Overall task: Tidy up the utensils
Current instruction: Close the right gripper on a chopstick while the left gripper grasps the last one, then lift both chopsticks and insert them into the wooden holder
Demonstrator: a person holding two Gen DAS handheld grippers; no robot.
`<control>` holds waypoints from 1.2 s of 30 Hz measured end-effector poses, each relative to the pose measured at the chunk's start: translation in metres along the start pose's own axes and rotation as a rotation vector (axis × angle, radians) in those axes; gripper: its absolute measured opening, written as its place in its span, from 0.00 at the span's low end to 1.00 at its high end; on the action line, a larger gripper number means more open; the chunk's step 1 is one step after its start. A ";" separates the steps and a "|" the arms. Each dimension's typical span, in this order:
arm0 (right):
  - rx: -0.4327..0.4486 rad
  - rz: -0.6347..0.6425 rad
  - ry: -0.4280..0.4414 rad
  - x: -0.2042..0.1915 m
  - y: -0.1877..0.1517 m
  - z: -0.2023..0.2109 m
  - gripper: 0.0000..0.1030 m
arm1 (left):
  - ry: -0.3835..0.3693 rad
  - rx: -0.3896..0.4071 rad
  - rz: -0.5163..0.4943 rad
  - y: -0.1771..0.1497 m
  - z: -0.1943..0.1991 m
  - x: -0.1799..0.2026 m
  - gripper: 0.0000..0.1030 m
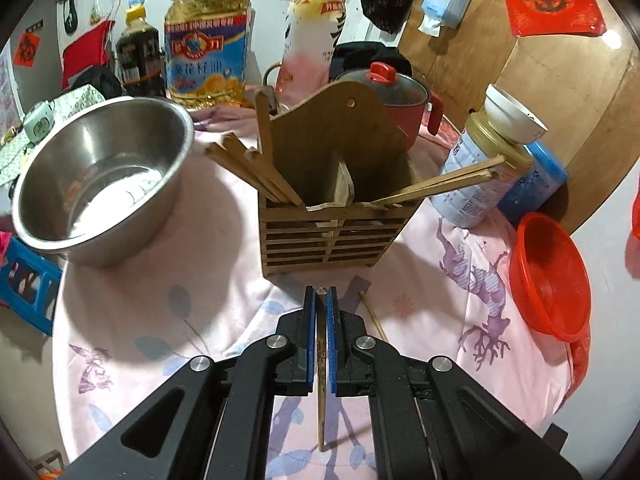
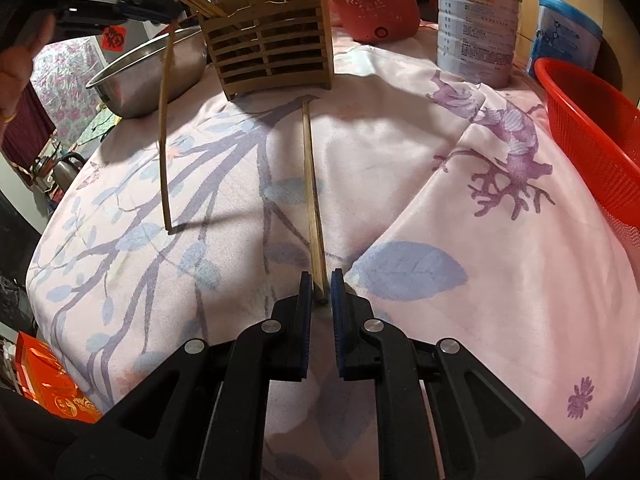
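Note:
A slatted wooden utensil holder [image 1: 332, 216] stands mid-table with several chopsticks leaning out of both compartments. My left gripper [image 1: 320, 294] is shut on a chopstick [image 1: 321, 400] that hangs down between its blue pads, above the cloth in front of the holder. In the right wrist view that chopstick [image 2: 163, 140] dangles at the upper left, left of the holder [image 2: 272, 52], its tip just over the cloth. My right gripper [image 2: 320, 284] is low over the cloth, jaws narrowly apart around the near end of a second chopstick [image 2: 310, 184] lying flat and pointing at the holder.
A steel bowl [image 1: 100, 176] sits left of the holder. Right of it are a milk powder tin [image 1: 476, 188] with a white bowl [image 1: 512, 116] on top, and a red basket [image 1: 552, 276]. A red pot [image 1: 400, 96] and oil bottles [image 1: 206, 40] stand behind. A person's hand [image 2: 20, 68] shows at left.

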State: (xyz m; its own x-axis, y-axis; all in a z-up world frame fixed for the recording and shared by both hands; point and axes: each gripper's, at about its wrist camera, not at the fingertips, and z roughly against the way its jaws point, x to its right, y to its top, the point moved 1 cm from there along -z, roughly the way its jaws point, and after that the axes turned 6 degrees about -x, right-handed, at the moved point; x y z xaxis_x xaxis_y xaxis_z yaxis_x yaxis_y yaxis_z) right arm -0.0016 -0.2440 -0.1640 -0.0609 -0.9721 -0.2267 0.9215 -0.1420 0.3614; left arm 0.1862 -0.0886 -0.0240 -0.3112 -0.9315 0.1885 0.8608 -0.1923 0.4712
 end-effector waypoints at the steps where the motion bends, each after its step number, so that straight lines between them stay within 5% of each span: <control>1: 0.004 0.002 -0.001 0.000 0.000 0.000 0.12 | -0.001 0.003 -0.001 -0.004 0.004 0.000 0.06; 19: 0.067 0.004 -0.035 0.003 0.003 0.016 0.07 | 0.036 0.028 0.005 -0.049 0.038 -0.015 0.05; 36: 0.373 0.074 -0.029 -0.024 0.114 0.128 0.06 | 0.014 0.218 0.023 -0.027 0.097 -0.024 0.05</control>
State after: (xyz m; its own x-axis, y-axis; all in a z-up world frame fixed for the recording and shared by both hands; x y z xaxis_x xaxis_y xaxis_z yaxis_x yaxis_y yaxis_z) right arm 0.0558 -0.2612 -0.0017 -0.0152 -0.9864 -0.1636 0.7214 -0.1241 0.6813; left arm 0.1309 -0.0312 0.0424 -0.2855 -0.9393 0.1903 0.7598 -0.1008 0.6423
